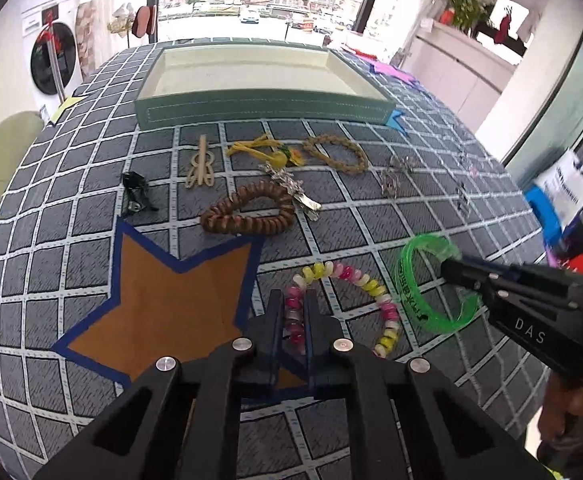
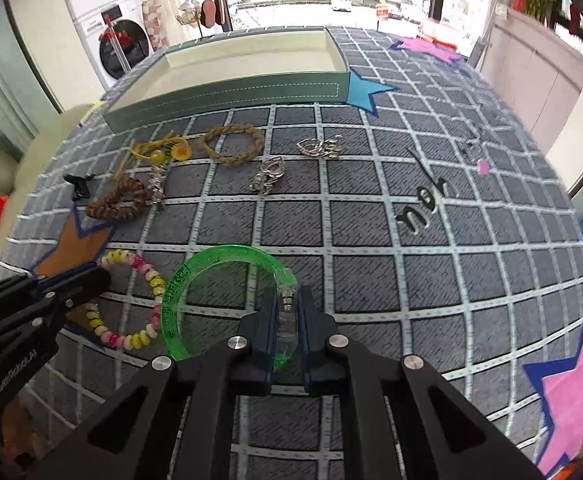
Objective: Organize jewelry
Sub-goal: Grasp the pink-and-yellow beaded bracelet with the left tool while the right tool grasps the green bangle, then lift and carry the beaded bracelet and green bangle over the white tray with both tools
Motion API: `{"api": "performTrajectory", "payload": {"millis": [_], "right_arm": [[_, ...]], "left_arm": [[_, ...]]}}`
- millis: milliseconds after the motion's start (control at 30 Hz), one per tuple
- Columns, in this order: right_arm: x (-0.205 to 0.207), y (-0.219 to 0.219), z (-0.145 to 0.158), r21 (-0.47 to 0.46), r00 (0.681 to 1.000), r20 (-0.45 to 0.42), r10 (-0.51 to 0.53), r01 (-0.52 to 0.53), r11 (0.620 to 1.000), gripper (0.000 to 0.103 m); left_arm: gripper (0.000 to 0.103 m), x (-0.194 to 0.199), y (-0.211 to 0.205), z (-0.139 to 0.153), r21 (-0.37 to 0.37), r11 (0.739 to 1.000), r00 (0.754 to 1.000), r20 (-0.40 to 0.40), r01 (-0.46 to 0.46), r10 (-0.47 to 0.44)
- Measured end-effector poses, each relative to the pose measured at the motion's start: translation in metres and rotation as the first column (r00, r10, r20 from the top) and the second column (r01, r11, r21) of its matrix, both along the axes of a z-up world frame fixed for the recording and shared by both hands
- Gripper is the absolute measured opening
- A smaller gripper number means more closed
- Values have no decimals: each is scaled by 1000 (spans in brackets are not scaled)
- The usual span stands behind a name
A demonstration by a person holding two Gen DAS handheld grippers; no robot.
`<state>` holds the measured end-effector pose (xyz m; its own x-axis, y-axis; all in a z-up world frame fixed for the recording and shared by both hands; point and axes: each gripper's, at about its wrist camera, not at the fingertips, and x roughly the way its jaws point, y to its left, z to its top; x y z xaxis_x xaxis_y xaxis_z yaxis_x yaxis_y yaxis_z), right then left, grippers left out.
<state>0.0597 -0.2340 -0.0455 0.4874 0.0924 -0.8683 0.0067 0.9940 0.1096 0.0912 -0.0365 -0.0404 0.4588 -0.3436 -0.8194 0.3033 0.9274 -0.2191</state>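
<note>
In the left wrist view, my left gripper is pinching the pink, yellow and white beaded bracelet beside the orange felt star. I am judging the stretchy beads could slip or snag the neighbouring green translucent plastic bangle.

In the right wrist view, my right gripper is clamping that bangle's clasp. The green-walled tray is sitting beyond the scattered silver earrings and the braided straw ring.

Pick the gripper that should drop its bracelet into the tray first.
Probably right. The right gripper is shut on the green bangle, with bare cloth between it and the tray. The left gripper, shut on the beaded bracelet, faces scattered jewelry on its way.
</note>
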Motion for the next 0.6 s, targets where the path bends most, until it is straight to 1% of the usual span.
{"api": "performTrajectory", "payload": {"millis": [100,233,367,433,600], "right_arm": [[-1,-3,6,29,1000,15,-8,7,1000,11],[2,-7,23,58,999,39,-6,4,998,11],[10,-8,37,96,999,53,-10,5,995,11],[16,-9,44,124,998,56,-10,3,992,11],[38,-9,60,156,998,67,3,-13,988,11]], "left_arm": [[23,0,6,8,-40,999,1000,-2,-4,4],[23,1,16,23,-72,997,1000,21,-7,8],[23,9,29,39,-120,993,999,25,-18,21],[23,12,34,48,-124,992,999,38,-23,28],[23,29,40,72,-116,993,997,74,-21,30]]}}
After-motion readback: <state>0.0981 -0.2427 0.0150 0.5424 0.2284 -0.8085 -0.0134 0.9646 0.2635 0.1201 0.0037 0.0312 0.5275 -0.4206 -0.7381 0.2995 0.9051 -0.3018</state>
